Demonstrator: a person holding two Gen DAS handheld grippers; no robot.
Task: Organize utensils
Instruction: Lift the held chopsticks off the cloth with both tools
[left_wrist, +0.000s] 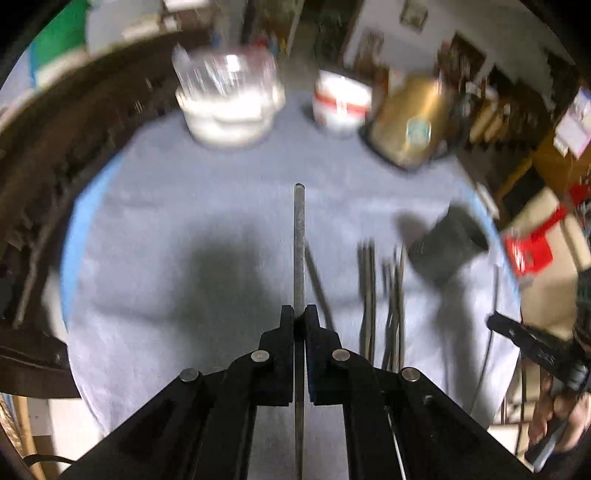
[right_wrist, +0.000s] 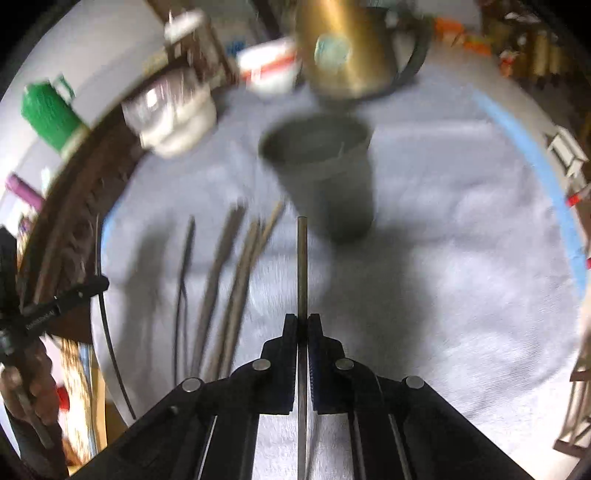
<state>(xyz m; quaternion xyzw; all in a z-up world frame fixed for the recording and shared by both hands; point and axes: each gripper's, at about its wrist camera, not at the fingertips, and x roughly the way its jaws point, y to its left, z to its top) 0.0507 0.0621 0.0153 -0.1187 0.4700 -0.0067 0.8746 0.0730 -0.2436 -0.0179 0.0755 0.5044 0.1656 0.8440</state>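
My left gripper (left_wrist: 299, 314) is shut on a thin metal rod-like utensil (left_wrist: 299, 236) that points forward above the grey cloth. My right gripper (right_wrist: 302, 321) is shut on a similar thin metal utensil (right_wrist: 302, 266), its tip close to a dark grey cup (right_wrist: 328, 173) standing upright ahead. The same cup (left_wrist: 445, 243) shows to the right in the left wrist view. Several long thin utensils (right_wrist: 225, 280) lie side by side on the cloth left of my right gripper, and in the left wrist view (left_wrist: 380, 291) to the right of my left gripper.
A grey cloth (left_wrist: 184, 192) covers the table. At the back stand a white bowl holding a clear glass (left_wrist: 229, 107), a white and red cup (left_wrist: 341, 105) and a brass kettle (left_wrist: 410, 118). A green bottle (right_wrist: 48, 114) stands at far left. Both views are motion-blurred.
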